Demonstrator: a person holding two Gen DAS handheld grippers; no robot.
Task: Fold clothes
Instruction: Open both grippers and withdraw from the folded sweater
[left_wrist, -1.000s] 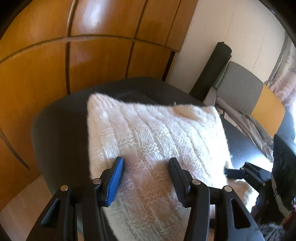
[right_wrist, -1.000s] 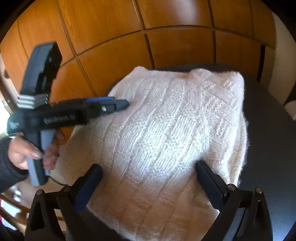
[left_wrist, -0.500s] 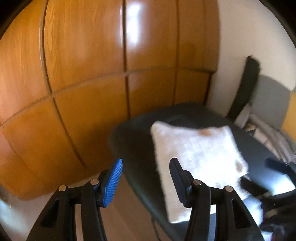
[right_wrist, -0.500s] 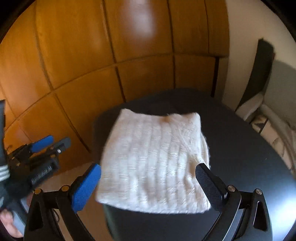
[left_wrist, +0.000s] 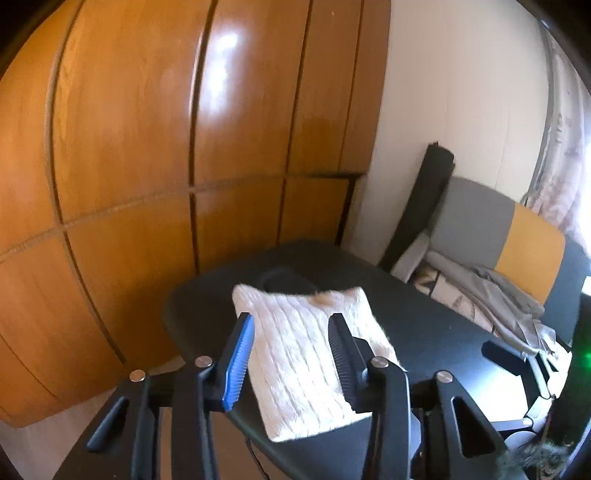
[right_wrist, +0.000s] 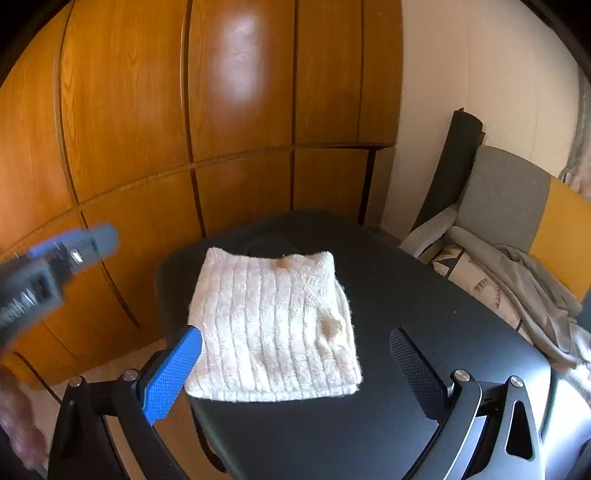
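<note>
Resting on the black oval tabletop (right_wrist: 388, 288) is one cream ribbed knitted sweater (right_wrist: 273, 328), folded into a squarish pad, its near-left corner lying close to the table's left edge. Both claws are hanging above and short of it, touching nothing. The left gripper (left_wrist: 291, 354) is standing partly open with its jaws just having been closing, and only air is sitting between them; the sweater seen through the gap is lying on the table beyond. The right gripper (right_wrist: 295, 365) is standing wide open and empty.

Judging from this, the fold is looking finished, so the risks are lying in any further handling. A claw sweeping low over the pad could be catching the fluffy knit and dragging the top layer open. A nudge toward the left edge could be tipping the bundle off the table, since that corner is sitting near the rim. The two claws, hovering near each other, could also be knocking together.

Counting: one sweater, one table, two grippers, one grey-and-yellow chair (right_wrist: 517, 206) with loose grey cloth (right_wrist: 532, 291) heaped on it, one wooden panelled wardrobe (right_wrist: 166, 122).
</note>
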